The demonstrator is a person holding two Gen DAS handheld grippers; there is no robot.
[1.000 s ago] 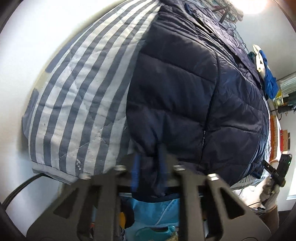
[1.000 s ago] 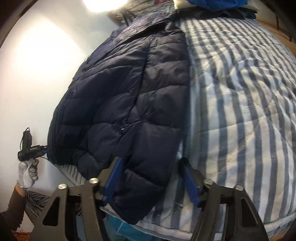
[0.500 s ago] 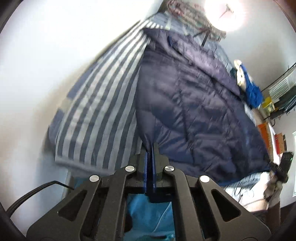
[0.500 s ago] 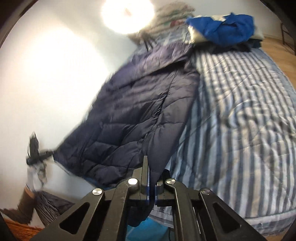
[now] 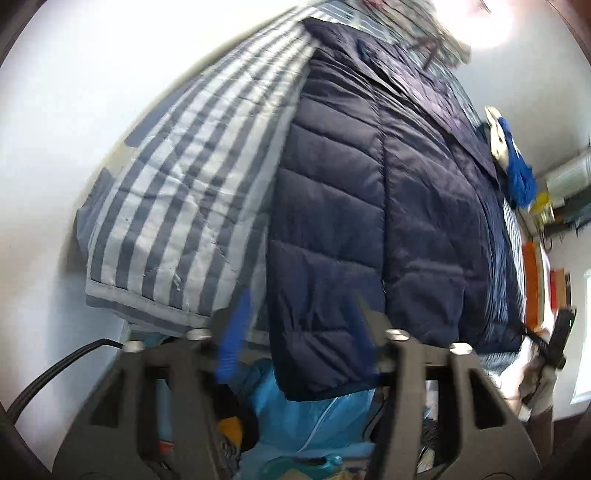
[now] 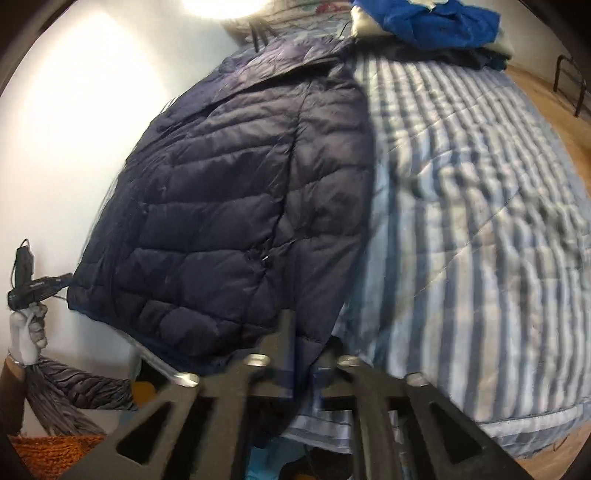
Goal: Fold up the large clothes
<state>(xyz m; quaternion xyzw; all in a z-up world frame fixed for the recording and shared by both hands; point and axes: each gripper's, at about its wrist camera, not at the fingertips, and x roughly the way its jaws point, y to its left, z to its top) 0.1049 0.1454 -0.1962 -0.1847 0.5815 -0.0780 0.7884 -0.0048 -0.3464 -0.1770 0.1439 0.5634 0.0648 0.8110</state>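
A dark navy quilted jacket (image 5: 369, 221) lies spread along the striped bed quilt (image 5: 184, 192), its hem hanging over the near edge. My left gripper (image 5: 299, 332) is over the hem's left corner. Its jaws are opening; the corner hangs loosely between the blurred blue pads. In the right wrist view the jacket (image 6: 229, 206) covers the left side of the quilt (image 6: 461, 221). My right gripper (image 6: 308, 350) is at the hem's right corner, its jaws opening with a fold of jacket in the narrow gap. The left gripper (image 6: 37, 288) shows far left in a gloved hand (image 6: 26, 332).
A bright blue garment (image 6: 436, 26) lies on a pillow at the bed's head. A white wall (image 6: 74, 147) runs along the jacket's side of the bed. A light blue item (image 5: 314, 417) sits below the bed's edge, with an orange rug (image 6: 48, 454) and wooden floor (image 6: 546, 96) around it.
Half a second ago both grippers were shut on the jacket's hem. Now both sets of jaws stand apart and the hem hangs slack over the bed's edge.
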